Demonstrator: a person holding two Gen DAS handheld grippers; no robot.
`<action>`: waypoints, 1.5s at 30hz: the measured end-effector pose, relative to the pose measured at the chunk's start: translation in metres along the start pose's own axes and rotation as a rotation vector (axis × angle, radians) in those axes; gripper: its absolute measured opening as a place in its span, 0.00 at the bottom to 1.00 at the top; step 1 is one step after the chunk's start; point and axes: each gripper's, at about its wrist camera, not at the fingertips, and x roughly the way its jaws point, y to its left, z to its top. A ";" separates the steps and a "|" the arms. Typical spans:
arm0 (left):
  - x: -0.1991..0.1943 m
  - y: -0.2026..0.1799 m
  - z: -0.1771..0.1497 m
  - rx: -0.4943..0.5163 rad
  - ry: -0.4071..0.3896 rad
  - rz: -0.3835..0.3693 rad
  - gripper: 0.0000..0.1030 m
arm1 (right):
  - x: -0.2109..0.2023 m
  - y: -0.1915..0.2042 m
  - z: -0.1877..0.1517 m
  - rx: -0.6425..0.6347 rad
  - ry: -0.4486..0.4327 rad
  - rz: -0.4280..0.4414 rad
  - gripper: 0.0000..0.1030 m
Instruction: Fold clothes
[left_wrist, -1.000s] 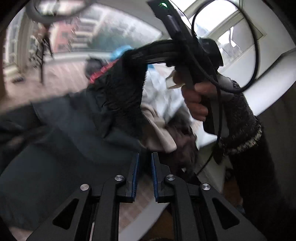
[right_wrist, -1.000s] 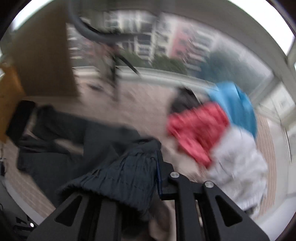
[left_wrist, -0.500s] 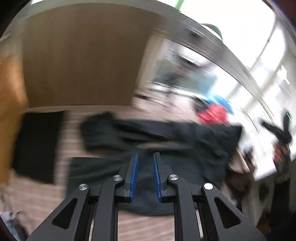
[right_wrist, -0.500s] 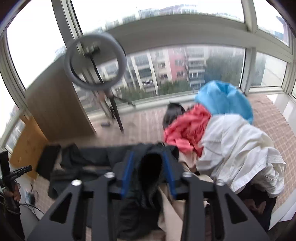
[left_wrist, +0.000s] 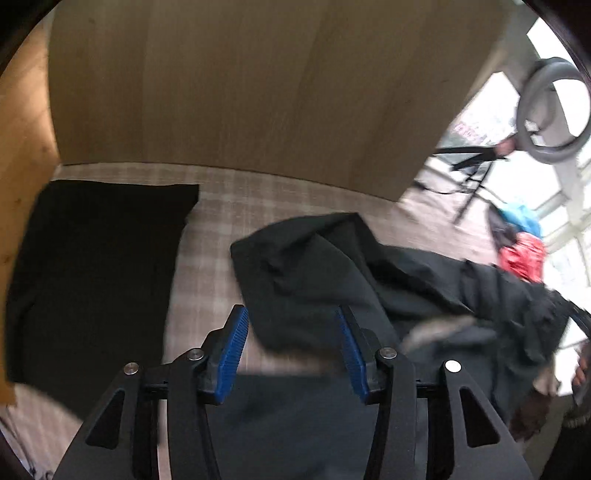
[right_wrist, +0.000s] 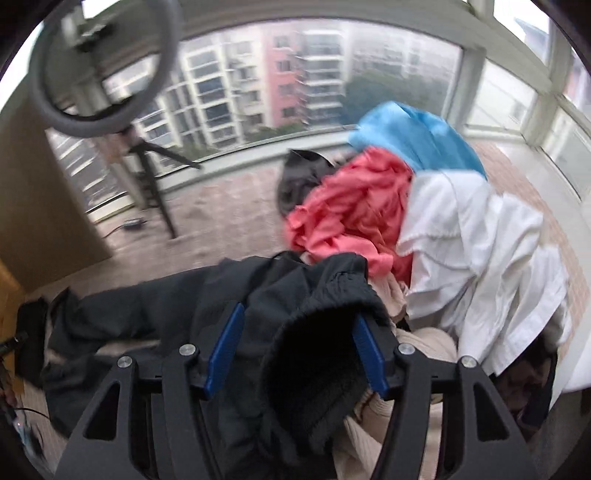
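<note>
A dark grey pair of trousers (left_wrist: 332, 280) lies crumpled across the checked bed surface (left_wrist: 214, 266). My left gripper (left_wrist: 291, 332) is open, its jaws wide apart just above the near edge of the trouser leg. In the right wrist view the same garment (right_wrist: 155, 317) stretches to the left, and its elastic waistband (right_wrist: 325, 332) bunches up between the jaws of my right gripper (right_wrist: 295, 328), which is open. The fabric lies loose between the blue pads (right_wrist: 225, 343), not pinched.
A folded black garment (left_wrist: 96, 273) lies flat at the left by a wooden panel (left_wrist: 258, 88). A pile of clothes sits at the right: red (right_wrist: 354, 225), blue (right_wrist: 413, 136), white (right_wrist: 476, 236) and beige (right_wrist: 417, 354). A ring light on a tripod (right_wrist: 99, 70) stands by the window.
Both grippers have opened. The right one was shut on the trouser waistband and has let it go. The left gripper has swung left and down toward the trouser leg.
</note>
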 end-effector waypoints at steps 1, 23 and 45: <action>0.015 -0.003 0.006 0.002 0.018 0.023 0.47 | 0.005 0.001 0.000 -0.003 0.014 -0.017 0.58; -0.118 0.024 -0.027 0.123 -0.289 0.150 0.01 | -0.005 0.011 0.004 -0.098 -0.005 0.062 0.08; -0.065 0.088 -0.131 0.104 0.042 0.201 0.43 | -0.018 -0.040 -0.010 -0.062 -0.010 -0.080 0.08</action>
